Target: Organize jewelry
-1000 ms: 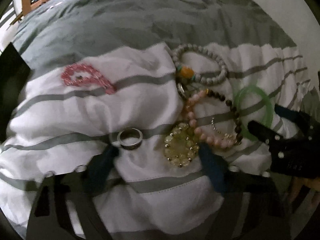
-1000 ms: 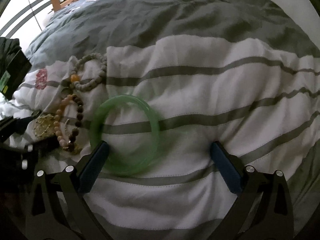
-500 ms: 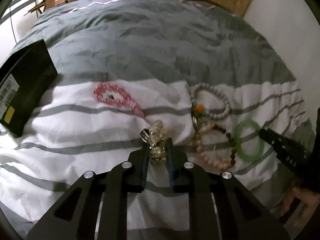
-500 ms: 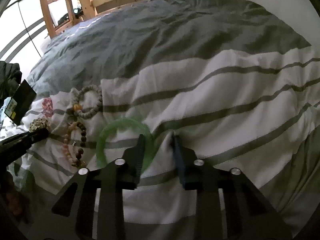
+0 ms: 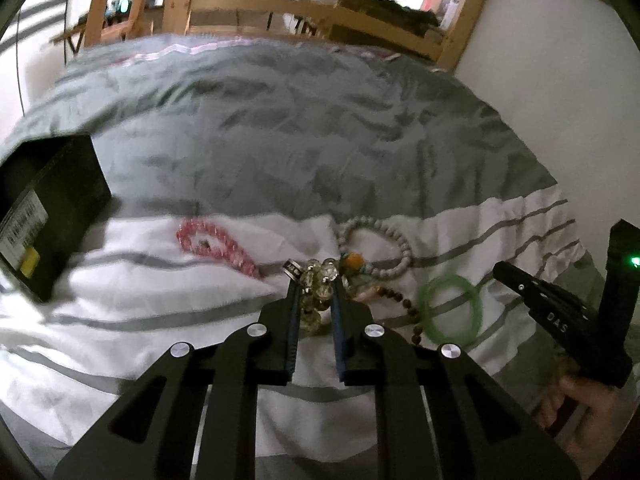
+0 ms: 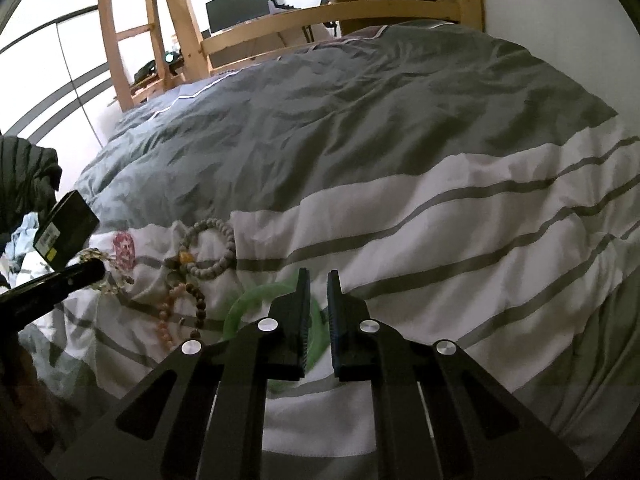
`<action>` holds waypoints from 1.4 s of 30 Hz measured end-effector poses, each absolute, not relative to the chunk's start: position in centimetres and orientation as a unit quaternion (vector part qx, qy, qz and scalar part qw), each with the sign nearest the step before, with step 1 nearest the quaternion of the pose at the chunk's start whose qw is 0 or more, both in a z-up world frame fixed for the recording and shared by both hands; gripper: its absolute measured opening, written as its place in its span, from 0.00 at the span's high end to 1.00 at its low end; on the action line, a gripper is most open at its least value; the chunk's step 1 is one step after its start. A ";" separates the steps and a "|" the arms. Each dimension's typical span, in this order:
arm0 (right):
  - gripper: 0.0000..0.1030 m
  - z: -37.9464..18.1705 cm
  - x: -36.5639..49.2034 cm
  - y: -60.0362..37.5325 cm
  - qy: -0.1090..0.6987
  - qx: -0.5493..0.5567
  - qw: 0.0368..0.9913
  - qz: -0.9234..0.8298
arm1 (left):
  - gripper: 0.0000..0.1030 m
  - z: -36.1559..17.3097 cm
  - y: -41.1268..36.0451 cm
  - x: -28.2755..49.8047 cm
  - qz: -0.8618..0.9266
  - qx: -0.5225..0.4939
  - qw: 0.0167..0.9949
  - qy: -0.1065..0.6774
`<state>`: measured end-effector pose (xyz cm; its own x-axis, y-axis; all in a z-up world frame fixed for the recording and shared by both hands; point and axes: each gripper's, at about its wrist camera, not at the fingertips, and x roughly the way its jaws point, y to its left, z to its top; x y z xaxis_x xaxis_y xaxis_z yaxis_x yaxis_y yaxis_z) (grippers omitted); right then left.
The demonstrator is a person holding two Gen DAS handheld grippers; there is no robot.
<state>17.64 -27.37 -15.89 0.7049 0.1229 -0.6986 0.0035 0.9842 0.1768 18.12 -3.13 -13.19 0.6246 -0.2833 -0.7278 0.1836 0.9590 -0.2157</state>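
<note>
Across the striped bed (image 5: 360, 152), the left tongs (image 5: 315, 292) gripped the yellow bead bracelet (image 5: 316, 284) and the right tongs (image 6: 318, 284) had closed on the green bangle (image 6: 248, 304), each probably awaiting carrying apart.

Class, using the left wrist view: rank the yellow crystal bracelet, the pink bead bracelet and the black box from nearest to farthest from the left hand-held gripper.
1. Yellow crystal bracelet: clamped in the left hand-held gripper.
2. Pink bead bracelet: on the bedding, up and left.
3. Black box: far left edge.

Dim, blurry, fisheye-warped; bright bg windows.
</note>
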 end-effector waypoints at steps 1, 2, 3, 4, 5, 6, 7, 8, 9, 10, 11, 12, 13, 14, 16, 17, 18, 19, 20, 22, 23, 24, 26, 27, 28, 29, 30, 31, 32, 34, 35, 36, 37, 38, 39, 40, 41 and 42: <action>0.91 -15.9 17.7 -27.3 0.383 0.083 0.919 0.032 | 0.87 -12.8 -3.3 17.8 -0.130 -0.052 0.905 0.402; 0.91 -15.9 17.7 -27.3 0.383 0.084 0.919 0.032 | 0.87 -12.3 -3.7 17.4 -0.129 -0.039 0.912 0.388; 0.91 -15.9 17.7 -27.3 0.382 0.084 0.920 0.033 | 0.87 -12.0 -3.9 17.2 -0.127 -0.030 0.916 0.380; 0.91 -15.9 17.7 -27.3 0.381 0.085 0.920 0.036 | 0.87 -11.5 -4.4 16.8 -0.125 -0.013 0.922 0.365; 0.91 -16.1 17.8 -27.2 0.384 0.085 0.918 0.038 | 0.87 -11.2 -4.9 16.4 -0.128 -0.001 0.926 0.355; 0.91 -16.3 17.9 -27.1 0.391 0.084 0.916 0.040 | 0.87 -11.1 -5.2 16.3 -0.132 0.006 0.927 0.350; 0.91 -16.7 18.1 -27.0 0.402 0.082 0.911 0.041 | 0.87 -11.0 -5.4 16.2 -0.135 0.009 0.927 0.349; 0.90 -17.7 18.6 -26.9 0.427 0.080 0.900 0.042 | 0.87 -11.1 -5.6 16.2 -0.140 0.013 0.926 0.350; 0.89 -18.7 19.2 -26.7 0.455 0.082 0.886 0.048 | 0.87 -11.2 -5.8 16.3 -0.144 0.013 0.924 0.354; 0.86 -19.4 19.5 -26.7 0.472 0.082 0.877 0.047 | 0.87 -11.2 -5.8 16.3 -0.145 0.013 0.923 0.355; 0.86 -20.1 19.8 -26.6 0.485 0.080 0.870 0.046 | 0.87 -11.2 -5.8 16.4 -0.149 0.009 0.922 0.357; 0.86 -20.2 19.9 -26.6 0.486 0.080 0.869 0.046 | 0.87 -11.1 -5.7 16.5 -0.150 0.006 0.922 0.357; 0.85 -20.1 19.9 -26.6 0.486 0.081 0.869 0.047 | 0.87 -11.1 -5.7 16.5 -0.150 0.003 0.922 0.356; 0.82 -20.2 20.0 -26.6 0.487 0.083 0.868 0.051 | 0.86 -11.1 -5.6 16.6 -0.151 -0.001 0.921 0.358; 0.82 -20.2 20.0 -26.5 0.488 0.080 0.868 0.050 | 0.85 -11.3 -5.4 16.8 -0.153 -0.008 0.919 0.364; 0.81 -20.2 20.0 -26.4 0.488 0.079 0.868 0.050 | 0.83 -11.4 -5.3 16.9 -0.154 -0.011 0.918 0.366; 0.80 -20.1 20.0 -26.4 0.488 0.078 0.868 0.052 | 0.81 -11.5 -5.2 16.8 -0.152 -0.011 0.918 0.365; 0.75 -20.0 20.0 -26.3 0.485 0.079 0.869 0.057 | 0.71 -11.5 -5.1 16.6 -0.151 -0.010 0.919 0.363; 0.65 -19.8 19.9 -26.2 0.481 0.082 0.871 0.066 | 0.61 -11.3 -5.1 16.5 -0.151 -0.010 0.921 0.358; 0.46 -19.0 19.4 -26.1 0.458 0.082 0.882 0.074 | 0.59 -11.2 -5.3 16.2 -0.149 -0.004 0.925 0.350; 0.41 -18.4 19.0 -25.9 0.442 0.073 0.892 0.066 | 0.59 -11.2 -5.4 16.1 -0.151 -0.001 0.924 0.350; 0.40 -17.8 18.7 -26.0 0.428 0.069 0.899 0.059 | 0.59 -11.3 -5.5 16.1 -0.153 0.001 0.924 0.351; 0.38 -17.4 18.6 -26.4 0.415 0.073 0.906 0.047 | 0.59 -11.5 -5.7 16.2 -0.153 0.007 0.922 0.355; 0.38 -17.7 18.9 -26.7 0.423 0.077 0.902 0.041 | 0.59 -11.6 -5.8 16.3 -0.154 0.009 0.921 0.358; 0.38 -18.4 19.3 -27.0 0.442 0.085 0.892 0.038 | 0.59 -11.9 -6.0 16.5 -0.152 0.015 0.918 0.367; 0.38 -18.9 19.6 -27.1 0.453 0.088 0.886 0.037 | 0.59 -12.3 -6.2 16.8 -0.149 0.019 0.914 0.376; 0.38 -19.4 19.8 -27.0 0.463 0.085 0.882 0.038 | 0.59 -12.6 -6.3 17.0 -0.147 0.022 0.911 0.386; 0.38 -19.6 19.9 -26.8 0.465 0.078 0.881 0.041 | 0.60 -13.5 -6.4 17.4 -0.140 0.028 0.903 0.405; 0.41 -19.5 19.9 -26.6 0.465 0.075 0.881 0.050 | 0.64 -14.5 -6.5 18.0 -0.139 0.029 0.893 0.427; 0.50 -19.4 19.8 -26.4 0.465 0.087 0.878 0.075 | 0.83 -16.2 -6.2 18.9 -0.154 0.010 0.872 0.464; 0.57 -19.4 19.8 -26.5 0.466 0.091 0.877 0.074 | 0.90 -17.1 -5.9 19.4 -0.164 -0.007 0.858 0.486; 0.58 -19.6 19.9 -26.9 0.471 0.101 0.873 0.072 | 0.93 -17.8 -5.6 19.8 -0.166 -0.018 0.848 0.504; 0.60 -19.6 20.0 -27.1 0.473 0.107 0.871 0.073 | 0.94 -18.3 -5.4 20.1 -0.163 -0.024 0.842 0.513; 0.62 -19.7 20.0 -27.1 0.474 0.104 0.871 0.073 | 0.95 -18.6 -5.1 20.3 -0.161 -0.030 0.839 0.519; 0.62 -19.7 20.0 -26.8 0.475 0.094 0.872 0.071 | 0.95 -18.7 -4.9 20.4 -0.163 -0.036 0.837 0.520; 0.62 -19.8 19.9 -26.5 0.475 0.085 0.873 0.068 | 0.96 -18.6 -4.8 20.4 -0.162 -0.036 0.838 0.520; 0.62 -19.7 19.9 -26.0 0.474 0.068 0.875 0.065 | 0.98 -18.6 -4.9 20.3 -0.160 -0.032 0.840 0.517; 0.62 -19.6 19.8 -25.6 0.470 0.058 0.879 0.062 | 0.99 -18.4 -5.0 20.2 -0.157 -0.028 0.843 0.514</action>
<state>19.83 -25.59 -19.63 0.5509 0.1643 -0.8182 -0.0552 0.9855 0.1607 20.20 -4.95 -18.42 0.4227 -0.2936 -0.8574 0.2369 0.9490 -0.2081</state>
